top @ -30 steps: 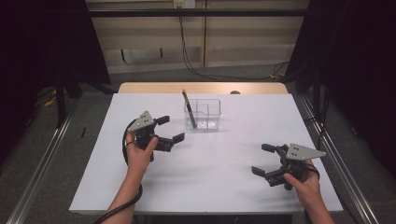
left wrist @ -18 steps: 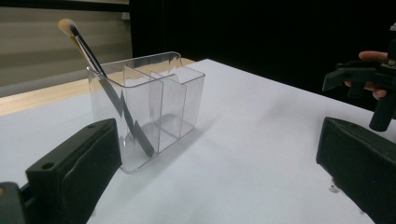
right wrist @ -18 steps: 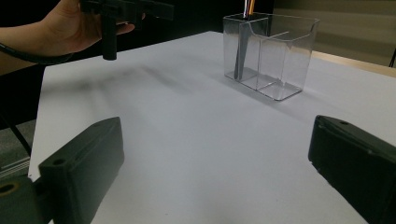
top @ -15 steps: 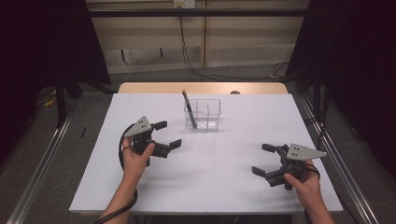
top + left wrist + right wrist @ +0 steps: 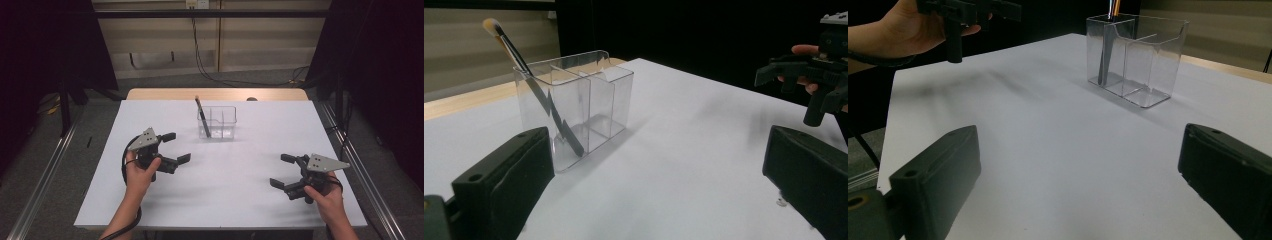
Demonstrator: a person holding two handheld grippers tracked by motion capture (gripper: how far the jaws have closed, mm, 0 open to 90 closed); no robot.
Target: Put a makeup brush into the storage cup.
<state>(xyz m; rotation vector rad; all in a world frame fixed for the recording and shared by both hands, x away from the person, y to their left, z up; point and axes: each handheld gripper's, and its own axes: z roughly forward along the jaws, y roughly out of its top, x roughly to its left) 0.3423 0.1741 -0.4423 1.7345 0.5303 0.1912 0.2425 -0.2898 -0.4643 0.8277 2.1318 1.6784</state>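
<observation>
A clear plastic organizer (image 5: 217, 122) (image 5: 574, 105) (image 5: 1138, 57) with two compartments stands near the table's far middle. A makeup brush (image 5: 201, 116) (image 5: 531, 82) with a dark handle and tan tip leans in its left compartment; the right gripper view catches the brush handle (image 5: 1108, 55). My left gripper (image 5: 176, 147) hovers open at the left of the table, nothing between its jaws. My right gripper (image 5: 283, 171) is open near the front right, also empty. The left gripper view shows the right gripper (image 5: 809, 75) far off, and the left gripper (image 5: 968, 12) shows in the right gripper view.
The white table (image 5: 225, 165) has a wooden strip (image 5: 215, 94) along its far edge. Metal rails (image 5: 45, 170) run along both sides on the floor. Cables (image 5: 210, 60) hang behind the table.
My left gripper has drawn back toward the front left, away from the organizer. The right gripper has stayed put.
</observation>
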